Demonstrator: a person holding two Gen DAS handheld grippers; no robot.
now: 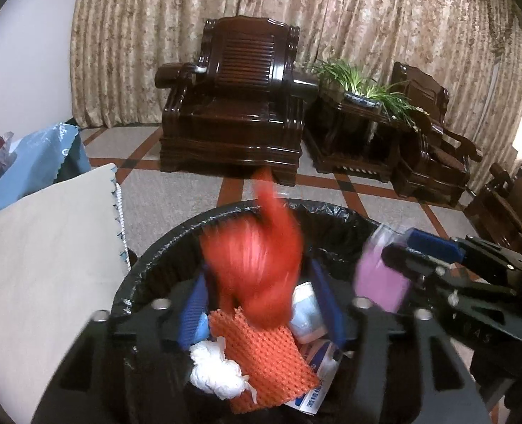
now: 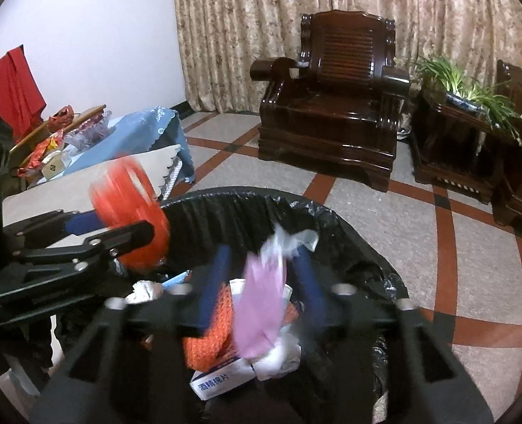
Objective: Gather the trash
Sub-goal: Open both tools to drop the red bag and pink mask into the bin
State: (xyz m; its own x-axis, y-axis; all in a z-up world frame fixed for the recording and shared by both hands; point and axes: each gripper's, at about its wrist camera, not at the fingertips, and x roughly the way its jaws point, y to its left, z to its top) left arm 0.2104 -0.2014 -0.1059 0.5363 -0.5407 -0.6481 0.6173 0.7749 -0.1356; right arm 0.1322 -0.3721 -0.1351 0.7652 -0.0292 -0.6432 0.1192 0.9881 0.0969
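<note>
A bin lined with a black bag (image 1: 335,221) (image 2: 335,226) sits below both grippers. Inside lie orange mesh (image 1: 261,357), white crumpled tissue (image 1: 215,371) and a white box with blue print (image 2: 218,378). My left gripper (image 1: 261,282) is open over the bin, and a blurred red plastic bag (image 1: 261,265) falls between its blue fingers (image 1: 192,312). My right gripper (image 2: 261,275) is open too, and a blurred pink wrapper with clear plastic (image 2: 264,304) drops between its fingers (image 2: 213,282). Each gripper shows in the other's view, the right (image 1: 413,251) and the left (image 2: 119,226).
A table with a beige cloth (image 1: 38,265) and a blue cloth (image 2: 137,134) stands left of the bin, with clutter at its far end (image 2: 56,130). Dark wooden armchairs (image 1: 232,106) and a side table with a plant (image 1: 363,92) stand by the curtain across the tiled floor.
</note>
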